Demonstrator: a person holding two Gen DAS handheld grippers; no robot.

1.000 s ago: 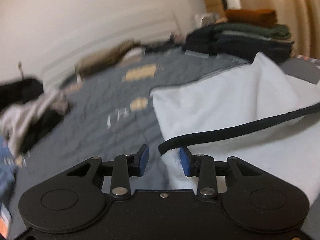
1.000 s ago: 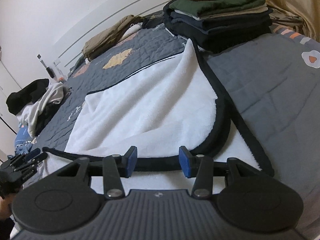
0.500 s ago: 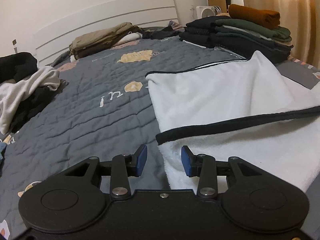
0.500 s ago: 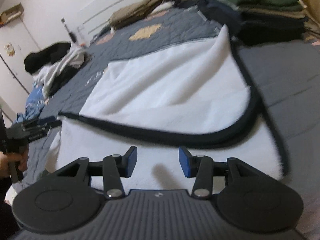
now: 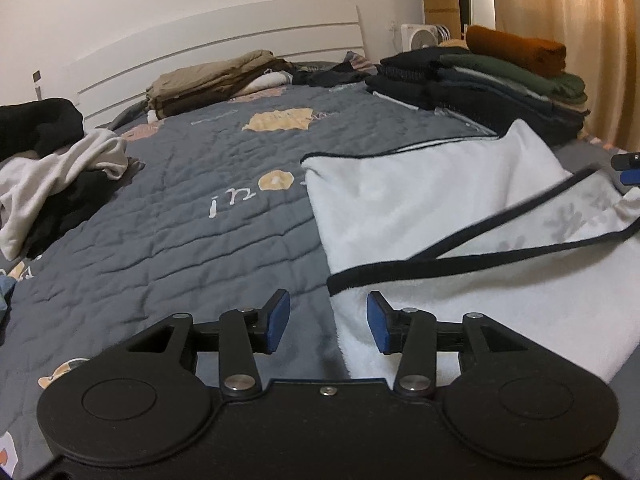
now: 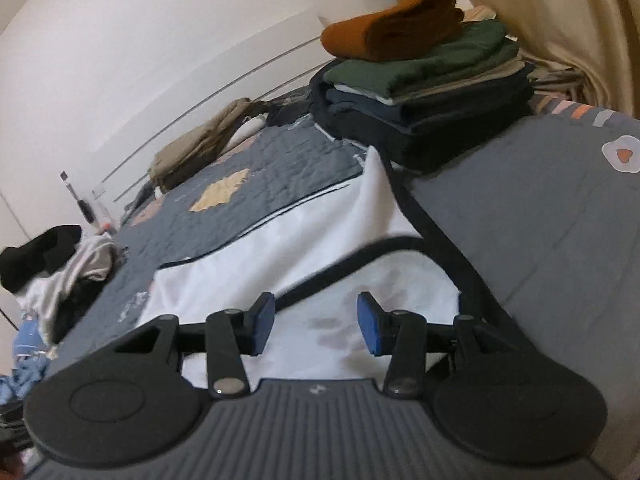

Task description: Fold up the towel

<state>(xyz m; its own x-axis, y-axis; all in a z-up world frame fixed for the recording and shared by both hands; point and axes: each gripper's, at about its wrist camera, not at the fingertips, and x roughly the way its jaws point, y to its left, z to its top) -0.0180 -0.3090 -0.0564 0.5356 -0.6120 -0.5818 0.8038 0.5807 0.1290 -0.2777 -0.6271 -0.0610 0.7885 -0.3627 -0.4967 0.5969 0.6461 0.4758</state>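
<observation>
A white fleece towel (image 5: 420,200) with black edging lies partly folded on the grey quilted bed, right of centre in the left wrist view. Its near left corner sits just ahead of my left gripper (image 5: 328,316), which is open with nothing between its blue pads. In the right wrist view the towel (image 6: 304,236) spreads ahead of my right gripper (image 6: 314,322), also open and held low over the white cloth. A flap with a grey pattern (image 5: 576,220) is turned up at the right, beside the right gripper's blue fingertip (image 5: 630,178).
A stack of folded clothes (image 6: 420,92) with a brown piece on top stands just beyond the towel's far right corner. Loose black and white garments (image 5: 52,176) lie at the left, tan clothes (image 5: 212,80) by the white headboard. Curtains (image 5: 580,20) hang at the right.
The right gripper swung rightward and tilted, now low over the towel's right part. The towel's right edge has lifted into a patterned flap. The left gripper stays open, nearly still.
</observation>
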